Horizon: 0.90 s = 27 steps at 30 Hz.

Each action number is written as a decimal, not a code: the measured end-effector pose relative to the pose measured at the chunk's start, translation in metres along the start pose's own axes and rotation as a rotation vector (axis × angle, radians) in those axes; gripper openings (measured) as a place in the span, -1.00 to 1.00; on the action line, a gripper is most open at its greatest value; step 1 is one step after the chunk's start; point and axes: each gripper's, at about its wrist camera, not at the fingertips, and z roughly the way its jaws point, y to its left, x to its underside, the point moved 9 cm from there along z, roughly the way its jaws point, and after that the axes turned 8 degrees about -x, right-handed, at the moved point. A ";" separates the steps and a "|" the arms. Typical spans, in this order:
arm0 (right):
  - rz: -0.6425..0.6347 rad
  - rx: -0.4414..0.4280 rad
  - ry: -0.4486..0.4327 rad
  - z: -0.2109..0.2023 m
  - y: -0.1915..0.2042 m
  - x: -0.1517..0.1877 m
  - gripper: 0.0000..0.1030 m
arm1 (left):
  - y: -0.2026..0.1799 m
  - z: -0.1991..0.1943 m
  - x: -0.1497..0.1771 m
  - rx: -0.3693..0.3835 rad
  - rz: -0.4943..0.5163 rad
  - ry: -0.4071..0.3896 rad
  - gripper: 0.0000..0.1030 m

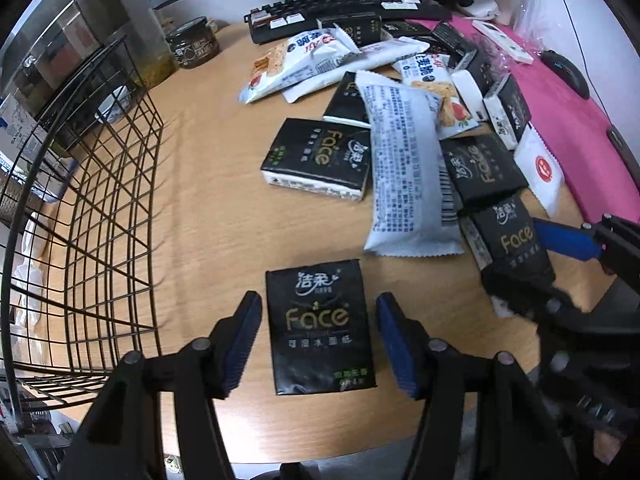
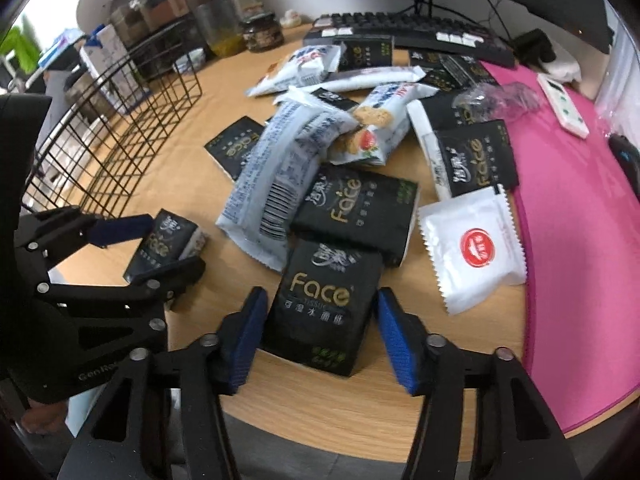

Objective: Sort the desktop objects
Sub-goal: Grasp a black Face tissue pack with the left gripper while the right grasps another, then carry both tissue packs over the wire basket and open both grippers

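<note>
Left gripper: your left gripper (image 1: 318, 340) points down at the desk with its jaws apart; a black tissue pack (image 1: 320, 326) lies flat between the blue pads, a gap showing on both sides, so nothing is clamped.
Right gripper: your right gripper (image 2: 318, 340) straddles another tissue pack (image 2: 324, 304), low centre of the right wrist view. The pads sit very close to its edges, and the blur makes contact hard to judge; it looks loose to me.
Pile: snack bags and more black packs are heaped at centre and upper centre of both views; a long white bag (image 1: 404, 176) lies across them.
Sachet: a white sachet (image 2: 474, 246) with a red seal rests right of centre, beside the pink mat (image 2: 580, 220).
Basket: the wire basket (image 1: 100, 208) stands at the left edge of your left view.
Background: a keyboard (image 1: 340, 10) and a jar (image 1: 194, 42) sit along the top.
</note>
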 end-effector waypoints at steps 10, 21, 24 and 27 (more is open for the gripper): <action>0.014 0.022 0.000 -0.011 -0.018 0.006 -0.08 | -0.010 0.002 -0.004 0.055 -0.005 0.012 0.31; 0.011 0.010 -0.031 -0.027 -0.016 0.001 -0.08 | -0.009 -0.012 -0.004 0.076 -0.030 -0.005 0.01; -0.007 0.005 -0.059 -0.042 -0.011 -0.010 -0.08 | -0.001 -0.038 -0.012 0.080 -0.050 -0.067 0.01; -0.053 -0.011 -0.106 -0.062 0.006 -0.031 -0.08 | 0.019 -0.073 -0.019 0.071 -0.092 -0.155 0.01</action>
